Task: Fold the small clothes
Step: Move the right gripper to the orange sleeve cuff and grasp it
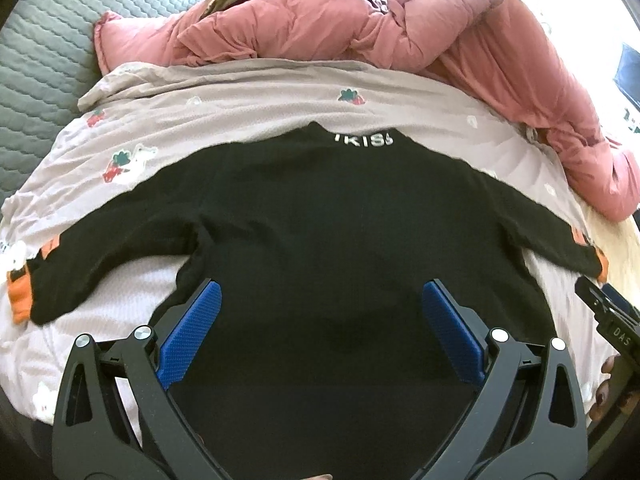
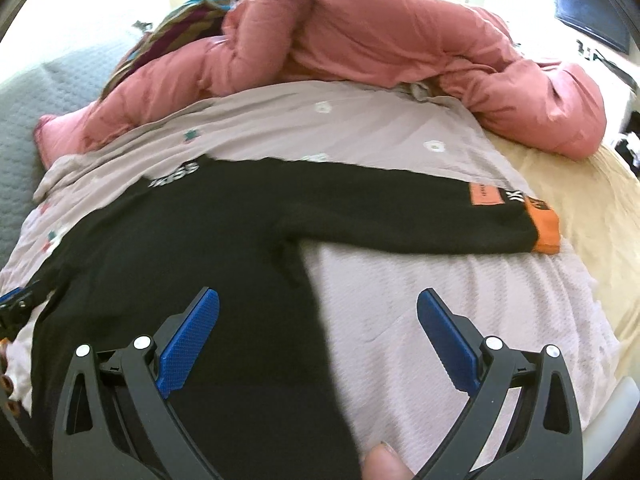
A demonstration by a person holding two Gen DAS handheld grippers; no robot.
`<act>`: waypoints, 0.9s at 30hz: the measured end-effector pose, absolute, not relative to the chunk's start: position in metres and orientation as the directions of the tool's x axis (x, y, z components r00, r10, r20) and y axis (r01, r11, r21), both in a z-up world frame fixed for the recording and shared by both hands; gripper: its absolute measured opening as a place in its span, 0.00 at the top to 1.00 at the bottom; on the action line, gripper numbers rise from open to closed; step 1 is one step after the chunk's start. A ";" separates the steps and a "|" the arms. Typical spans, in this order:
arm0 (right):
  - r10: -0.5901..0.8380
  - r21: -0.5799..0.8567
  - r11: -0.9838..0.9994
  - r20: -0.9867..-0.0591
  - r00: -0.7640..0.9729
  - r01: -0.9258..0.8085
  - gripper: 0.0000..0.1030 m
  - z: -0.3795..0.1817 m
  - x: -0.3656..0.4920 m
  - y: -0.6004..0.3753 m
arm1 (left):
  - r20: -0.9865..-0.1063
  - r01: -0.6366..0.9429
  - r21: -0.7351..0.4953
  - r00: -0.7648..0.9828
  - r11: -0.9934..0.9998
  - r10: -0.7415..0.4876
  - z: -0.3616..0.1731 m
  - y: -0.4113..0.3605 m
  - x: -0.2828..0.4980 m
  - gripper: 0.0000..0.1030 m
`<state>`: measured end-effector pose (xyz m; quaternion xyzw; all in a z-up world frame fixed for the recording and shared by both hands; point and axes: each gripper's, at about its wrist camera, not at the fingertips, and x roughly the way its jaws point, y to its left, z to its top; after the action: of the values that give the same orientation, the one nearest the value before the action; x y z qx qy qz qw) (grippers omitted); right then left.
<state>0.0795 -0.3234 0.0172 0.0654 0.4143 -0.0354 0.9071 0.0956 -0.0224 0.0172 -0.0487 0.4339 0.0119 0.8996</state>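
A small black long-sleeved sweater with orange cuffs (image 1: 320, 216) lies flat, sleeves spread, on a pale lilac printed sheet (image 1: 240, 104) over the bed. The left gripper (image 1: 320, 300) hovers over its lower body, blue-padded fingers (image 1: 188, 336) spread apart and empty. The right gripper (image 2: 318, 308) straddles the sweater's right side edge, fingers likewise released. A crumpled pink quilted duvet (image 2: 380, 40) lies behind.

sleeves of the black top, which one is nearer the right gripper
The sleeve with the orange cuff, stretched toward the cream bedding; the other sleeve lies on the left gripper's side.

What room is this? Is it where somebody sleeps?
Most likely a bedroom. The black sweater lies spread on a bed sheet printed with little flowers, a rumpled pink duvet is heaped behind it, and a grey quilted cover lies alongside.
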 end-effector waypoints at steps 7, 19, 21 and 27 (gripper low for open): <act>-0.074 0.079 0.977 -0.749 0.658 0.200 0.04 0.017 0.099 -0.358 | -0.788 -0.068 -0.078 0.615 0.995 -0.020 0.016 -0.023 0.122 0.08; -0.218 0.023 0.932 -0.761 0.612 0.361 0.04 0.003 0.121 -0.431 | -0.803 -0.094 -0.071 0.596 0.993 -0.001 0.005 -0.017 0.161 0.08; -0.247 0.007 0.920 -0.764 0.596 0.391 0.04 0.001 0.124 -0.445 | -0.807 -0.093 -0.072 0.591 0.993 -0.003 0.004 -0.017 0.166 0.08; -0.292 -0.006 0.887 -0.783 0.549 0.462 0.04 -0.014 0.136 -0.492 | -0.813 -0.098 -0.074 0.583 0.992 -0.003 -0.002 -0.016 0.184 0.08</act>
<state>0.1355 -0.4916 -0.0143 0.1007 0.4230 -0.2156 0.8743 0.1843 -0.0160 -0.0025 -0.0555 0.4560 0.0266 0.8878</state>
